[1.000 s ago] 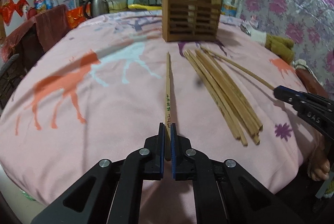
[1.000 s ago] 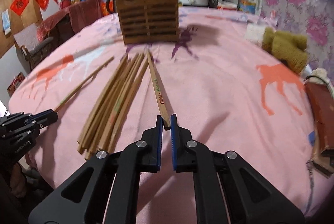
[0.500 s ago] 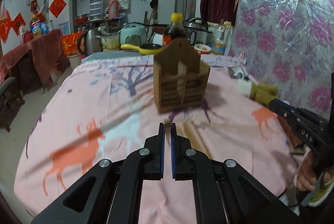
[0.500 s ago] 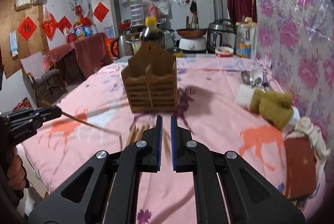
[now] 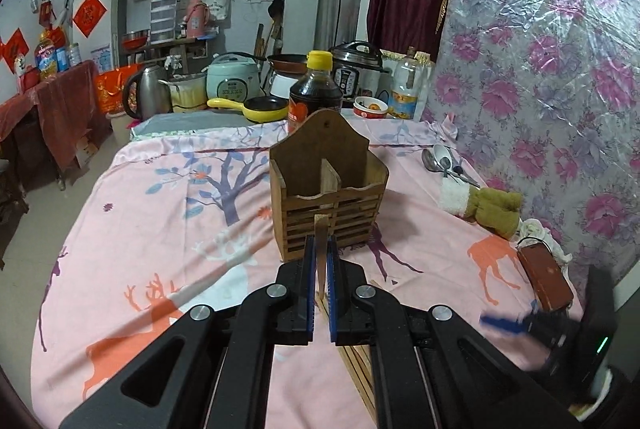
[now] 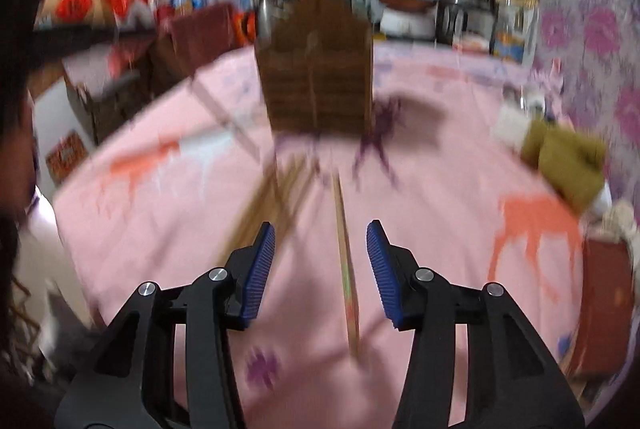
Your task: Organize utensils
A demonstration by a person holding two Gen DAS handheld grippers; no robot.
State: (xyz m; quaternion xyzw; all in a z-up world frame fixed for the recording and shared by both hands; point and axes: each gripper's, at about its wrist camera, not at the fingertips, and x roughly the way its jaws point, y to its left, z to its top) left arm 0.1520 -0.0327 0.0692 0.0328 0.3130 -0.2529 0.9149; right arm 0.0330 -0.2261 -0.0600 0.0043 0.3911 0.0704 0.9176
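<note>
My left gripper [image 5: 319, 249] is shut on a wooden chopstick [image 5: 320, 229] and holds it raised above the pink tablecloth, its end showing in front of the wooden slatted utensil holder [image 5: 328, 201]. My right gripper [image 6: 321, 241] is open and empty, low over the table. A single chopstick [image 6: 345, 261] lies on the cloth between its fingers, apart from both. The pile of chopsticks [image 6: 276, 205] lies to its left, also seen under the left gripper [image 5: 358, 365]. The holder [image 6: 316, 69] stands beyond, blurred.
A soy sauce bottle [image 5: 316, 93] stands behind the holder. Metal spoons [image 5: 440, 161] and a brown-and-white cloth bundle [image 5: 488, 205] lie at the right, with a reddish box [image 5: 546, 281] by the table edge. Floral foil covers the right wall.
The right gripper, shut on a chopstick and lifted half a second ago, has dropped back down and opened; that chopstick now lies on the cloth. The left gripper lifted its chopstick and stays shut.
</note>
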